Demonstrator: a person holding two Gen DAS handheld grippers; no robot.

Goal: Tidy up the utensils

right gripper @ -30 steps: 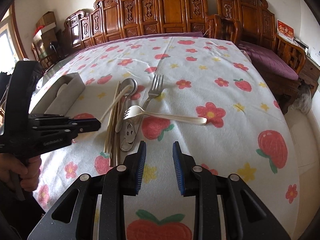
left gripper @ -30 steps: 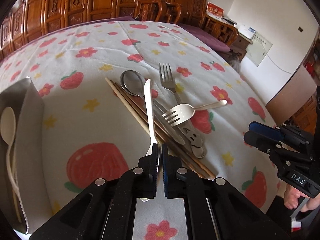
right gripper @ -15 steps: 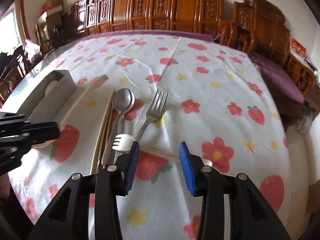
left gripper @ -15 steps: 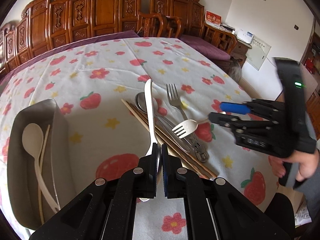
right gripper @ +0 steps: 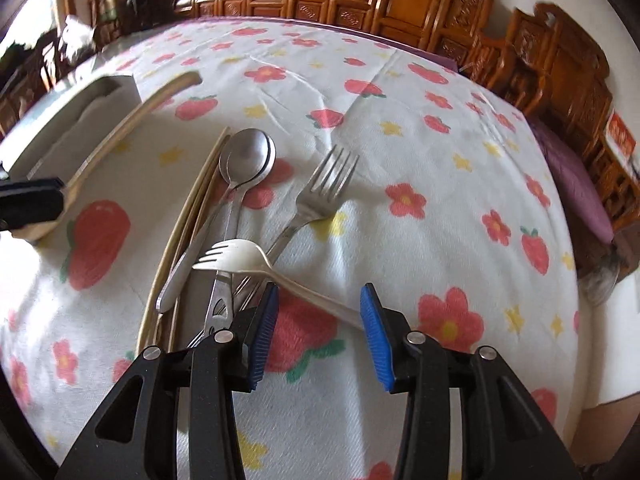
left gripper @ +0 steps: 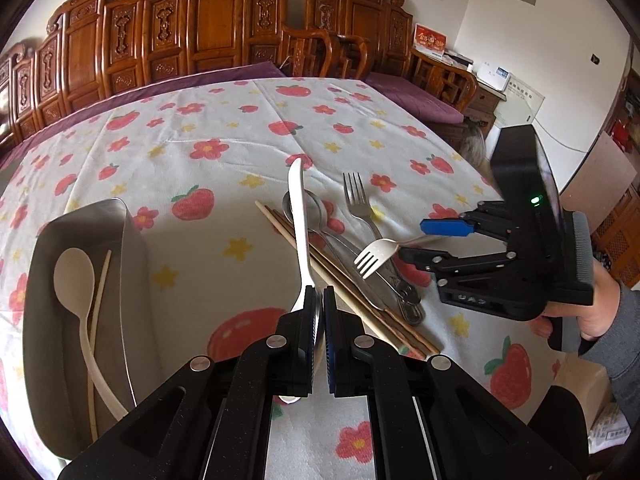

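Observation:
My left gripper [left gripper: 319, 312] is shut on a white plastic spoon [left gripper: 299, 216] and holds it above the table, handle pointing away. My right gripper [right gripper: 316, 332] is open, its jaws on either side of the handle of a white plastic fork [right gripper: 256, 262] that lies across the pile; the fork also shows in the left wrist view [left gripper: 376, 254]. The pile holds a metal fork [right gripper: 320, 196], metal spoons [right gripper: 248, 160] and wooden chopsticks [right gripper: 192, 216]. A metal tray [left gripper: 40, 320] at the left holds a white spoon [left gripper: 76, 280] and a chopstick.
The table wears a white cloth with strawberries and flowers [left gripper: 224, 128]. Carved wooden chairs [left gripper: 224, 28] line the far edge. The tray also shows at the left in the right wrist view [right gripper: 100, 92]. The table's right edge drops off near my right hand [left gripper: 592, 320].
My right gripper has moved in and down until its open jaws straddle the white fork's handle. My left gripper has lifted and drawn back with the white spoon, bringing the tray more into view.

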